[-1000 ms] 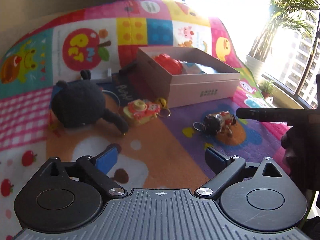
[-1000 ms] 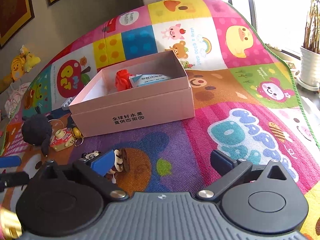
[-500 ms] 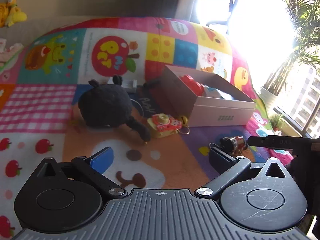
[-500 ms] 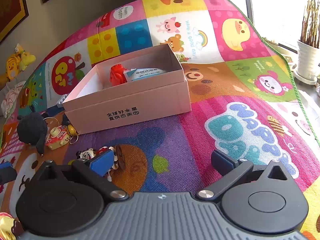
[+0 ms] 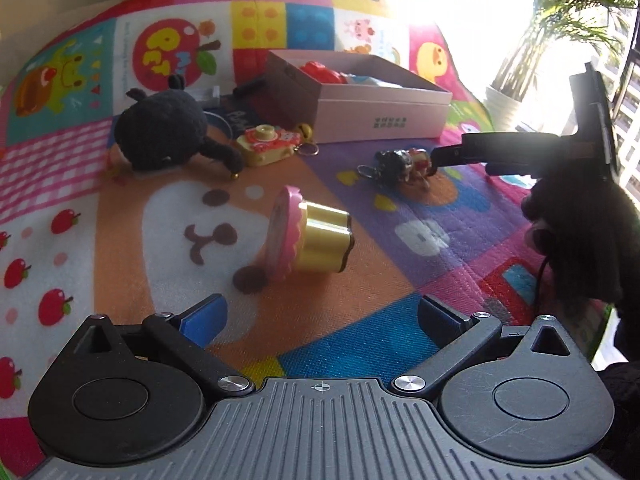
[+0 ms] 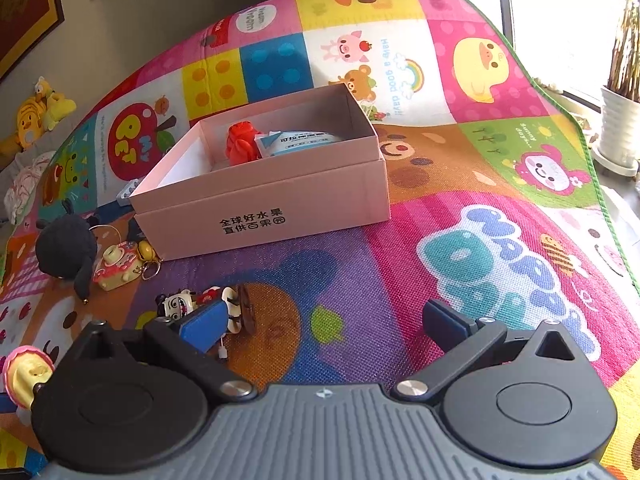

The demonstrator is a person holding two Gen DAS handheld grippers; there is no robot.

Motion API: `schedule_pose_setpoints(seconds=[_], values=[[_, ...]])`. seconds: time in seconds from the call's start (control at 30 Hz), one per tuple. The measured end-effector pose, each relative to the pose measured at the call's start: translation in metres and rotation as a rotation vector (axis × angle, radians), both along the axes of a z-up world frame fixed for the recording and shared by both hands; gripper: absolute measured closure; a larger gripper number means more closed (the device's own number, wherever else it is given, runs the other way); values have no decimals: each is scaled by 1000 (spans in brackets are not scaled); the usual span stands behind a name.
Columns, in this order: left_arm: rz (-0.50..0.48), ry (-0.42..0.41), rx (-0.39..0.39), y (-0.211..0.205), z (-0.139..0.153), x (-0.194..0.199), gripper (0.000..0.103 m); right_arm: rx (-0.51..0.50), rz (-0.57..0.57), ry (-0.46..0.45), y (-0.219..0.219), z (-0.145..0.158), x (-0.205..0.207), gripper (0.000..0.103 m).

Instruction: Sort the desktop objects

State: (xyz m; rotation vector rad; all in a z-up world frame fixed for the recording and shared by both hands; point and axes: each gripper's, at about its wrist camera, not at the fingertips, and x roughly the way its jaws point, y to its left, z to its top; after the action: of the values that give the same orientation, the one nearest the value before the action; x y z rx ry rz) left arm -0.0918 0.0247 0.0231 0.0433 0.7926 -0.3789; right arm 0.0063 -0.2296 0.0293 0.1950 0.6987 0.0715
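Note:
A gold cupcake-shaped tin with a pink lid lies on its side on the play mat, just ahead of my open, empty left gripper. Further back are a black plush, a yellow camera keychain and a small figure keychain. My right gripper is open, with the figure keychain right at its left fingertip, outside the jaws. The pink box holds a red toy and a wipes pack.
The colourful play mat covers the whole surface. A potted plant stands past its right edge by the window. Plush toys sit off the mat at the far left. A dark card lies beside the box.
The left gripper has drawn back, and the gold cupcake tin now lies in view in front of it. The right gripper has stayed by the figure keychain.

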Motion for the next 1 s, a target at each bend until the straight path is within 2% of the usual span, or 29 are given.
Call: schedule_pose_setpoints(seconds=[0.07, 0.13, 0.3, 0.37, 0.47, 0.57, 0.6, 0.7, 0.87, 0.9, 1.0], values=[[49, -2, 19, 0, -3, 1, 0, -18, 68, 0, 6, 6, -3, 0], [83, 34, 15, 2, -7, 5, 0, -49, 195, -19, 21, 19, -10, 0], [93, 30, 5, 3, -7, 6, 0, -150, 516, -110, 79, 46, -35, 0], [76, 30, 32, 0, -8, 5, 0, -151, 618, -105, 105, 50, -38, 0], [31, -1, 118, -11, -12, 0, 0, -115, 734, -48, 138, 52, -32, 15], [41, 0, 113, -10, -12, -1, 0, -73, 818, 28, 164, 49, -23, 25], [41, 3, 110, -10, -11, 0, 0, -82, 833, 34, 170, 48, -22, 29], [36, -16, 113, -10, -12, -4, 0, -138, 827, 67, 181, 38, -17, 58], [51, -19, 90, -9, -11, -6, 0, -37, 733, 104, 141, 35, -12, 59], [44, -12, 62, -7, -9, -4, 0, -26, 712, 108, 132, 35, -13, 58], [17, 20, -94, 0, -1, 3, 0, 34, 636, 126, 99, 33, -17, 56]])
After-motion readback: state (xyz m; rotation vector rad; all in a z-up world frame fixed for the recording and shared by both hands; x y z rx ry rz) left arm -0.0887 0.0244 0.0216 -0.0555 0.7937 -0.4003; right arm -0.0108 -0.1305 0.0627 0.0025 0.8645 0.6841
